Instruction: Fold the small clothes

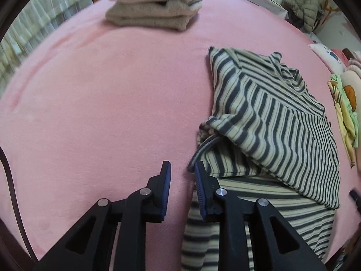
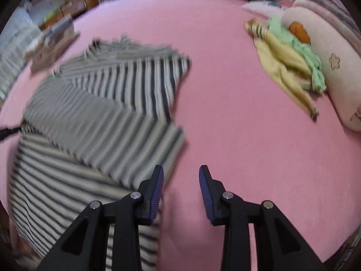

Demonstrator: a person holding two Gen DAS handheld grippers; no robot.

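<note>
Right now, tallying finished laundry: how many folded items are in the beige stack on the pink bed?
3 visible in the beige stack at the far side of the pink bed: two cream pieces on top, a tan one underneath. More may be hidden between the layers.

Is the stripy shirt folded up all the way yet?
Partly folded: the grey-and-cream striped shirt has both sides flapped inward, its bottom half still spread flat.

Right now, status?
Left gripper and right gripper: jaws open, empty. Striped shirt partly folded on pink bed. Nothing in the way.
</note>
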